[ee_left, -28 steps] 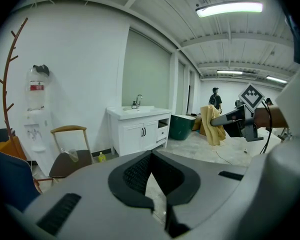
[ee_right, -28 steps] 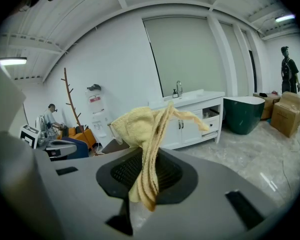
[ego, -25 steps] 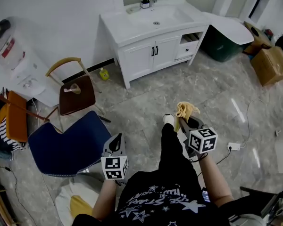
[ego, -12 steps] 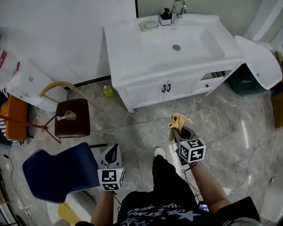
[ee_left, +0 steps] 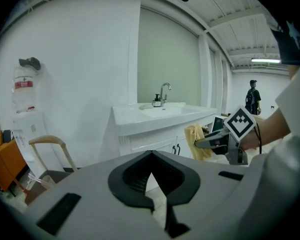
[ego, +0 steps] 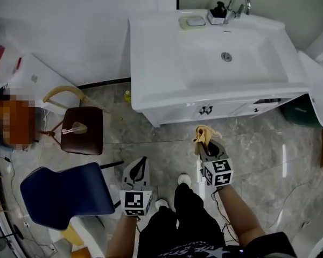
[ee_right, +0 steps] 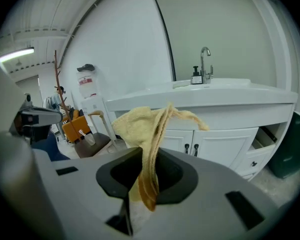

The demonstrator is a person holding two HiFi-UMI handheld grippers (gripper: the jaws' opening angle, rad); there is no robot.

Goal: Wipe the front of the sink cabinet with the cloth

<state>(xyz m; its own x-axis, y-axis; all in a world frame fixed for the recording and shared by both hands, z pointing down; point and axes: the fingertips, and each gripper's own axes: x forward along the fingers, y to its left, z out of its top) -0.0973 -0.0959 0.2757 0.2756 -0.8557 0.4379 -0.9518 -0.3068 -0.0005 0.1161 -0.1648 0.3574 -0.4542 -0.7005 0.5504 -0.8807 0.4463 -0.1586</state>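
Observation:
The white sink cabinet [ego: 204, 112] stands against the wall ahead, its two doors with dark handles [ee_right: 190, 147] facing me. My right gripper [ego: 204, 145] is shut on a yellow cloth [ego: 204, 134], which sticks up bunched from the jaws [ee_right: 149, 129] a short way in front of the cabinet. My left gripper [ego: 138, 168] is shut and empty, lower left of the right one; its own view shows the cabinet [ee_left: 155, 139] ahead and the cloth [ee_left: 196, 140] to the right.
A brown wooden chair [ego: 82, 129] and a blue chair [ego: 64, 193] stand on the left. A water dispenser [ego: 21, 74] is by the left wall. A dark green bin [ego: 299, 113] sits right of the cabinet, whose right drawer [ee_right: 262, 136] hangs open. A yellow bottle [ego: 127, 96] is on the floor.
The person has walked towards the sink cabinet, which now looms larger and closer. Both grippers kept their pose, the right still holding the cloth.

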